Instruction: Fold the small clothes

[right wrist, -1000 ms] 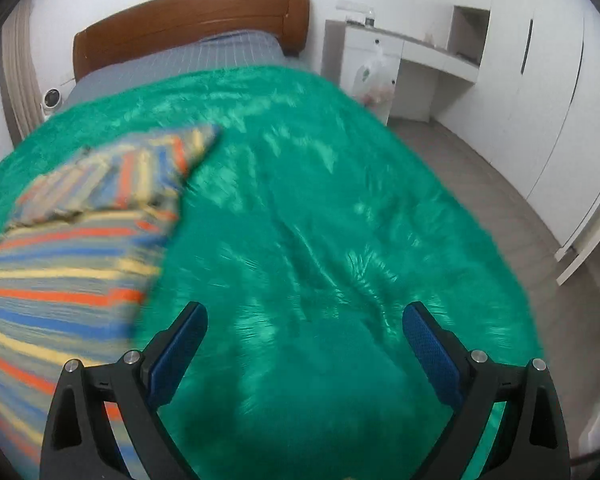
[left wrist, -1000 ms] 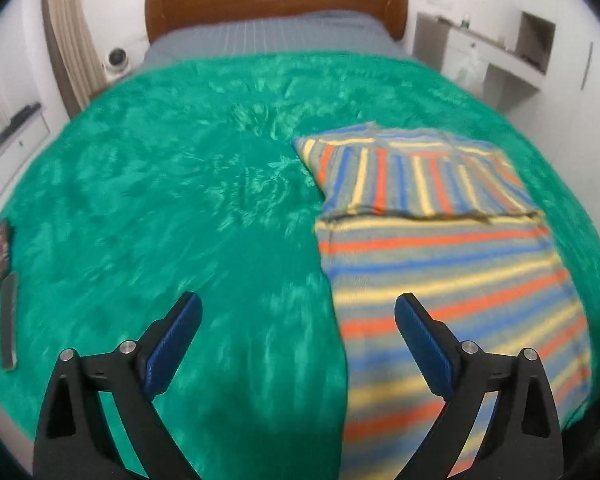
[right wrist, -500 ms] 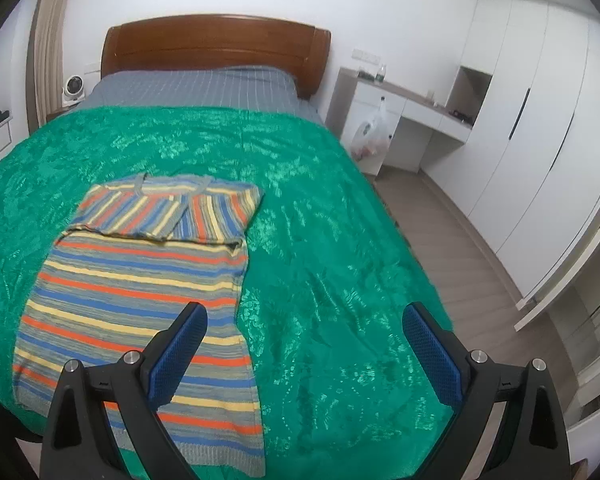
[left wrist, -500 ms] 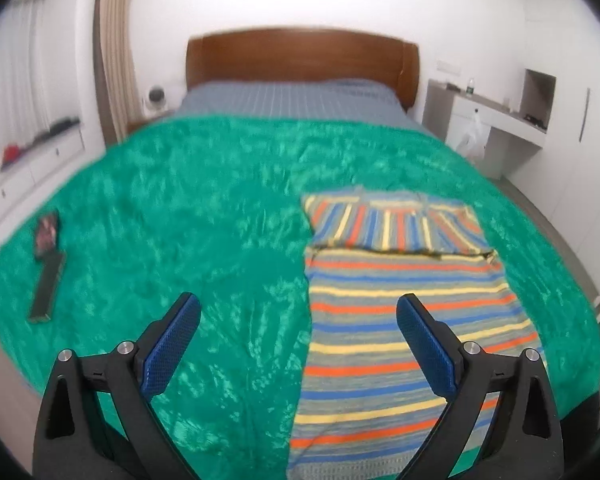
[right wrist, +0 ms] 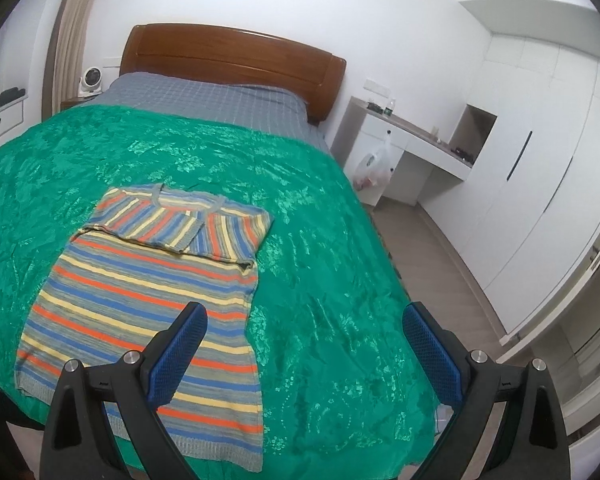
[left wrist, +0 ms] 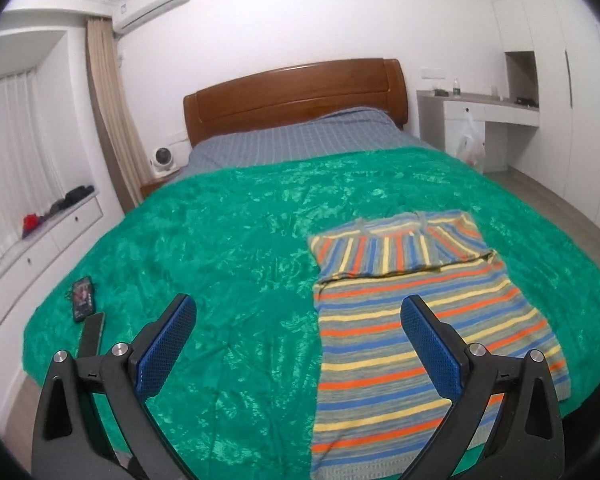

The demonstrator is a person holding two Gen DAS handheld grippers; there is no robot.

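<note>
My left gripper [left wrist: 298, 336] hangs above the green blanket [left wrist: 220, 248] with its jaws spread wide and nothing between them. My right gripper [right wrist: 304, 344] is equally wide open and empty. The striped sweater [right wrist: 148, 292] lies flat near the foot of the bed, both sleeves folded across its chest. A phone [left wrist: 82, 292] rests near the blanket's left edge.

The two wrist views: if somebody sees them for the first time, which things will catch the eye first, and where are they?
First comes the striped top, lying flat on the near part of the green bedspread, with its sleeves folded in across the chest. Next come the left gripper and right gripper, both open and empty above the bed's near edge. Behind stands the brown wooden headboard.
</note>
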